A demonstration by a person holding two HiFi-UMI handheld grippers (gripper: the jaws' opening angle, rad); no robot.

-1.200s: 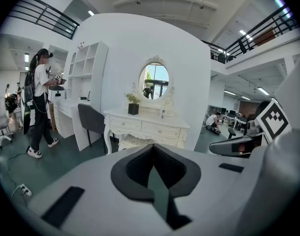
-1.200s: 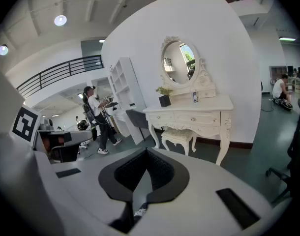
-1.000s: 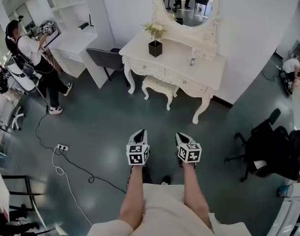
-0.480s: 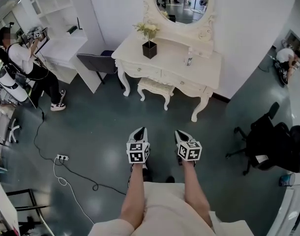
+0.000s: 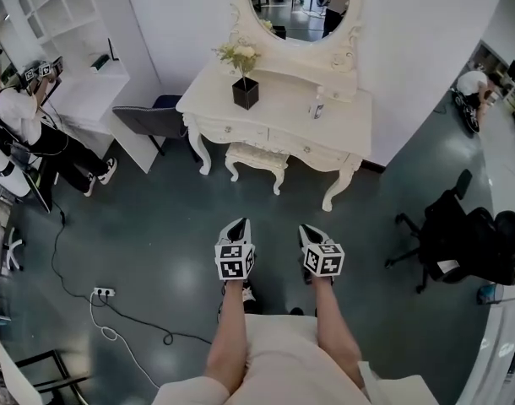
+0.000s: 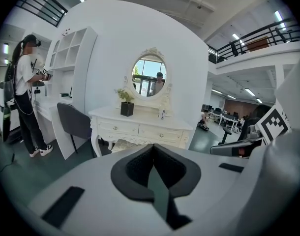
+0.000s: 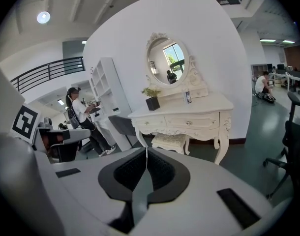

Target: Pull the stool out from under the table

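Cream stool tucked under far table. We are holding left gripper and right gripper near, jaws together, empty, well apart from stool. We are judging approach step in hand; next: closing in, parting jaws, gripping seat edge.

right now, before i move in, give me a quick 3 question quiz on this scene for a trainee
1. True or false: the stool stands wholly clear of the table.
2. The left gripper is: A) open, B) shut and empty, C) shut on the stool.
3. In the head view, what stands on the table's left end?

Key:
1. False. It sits tucked under the table.
2. B.
3. A potted plant.
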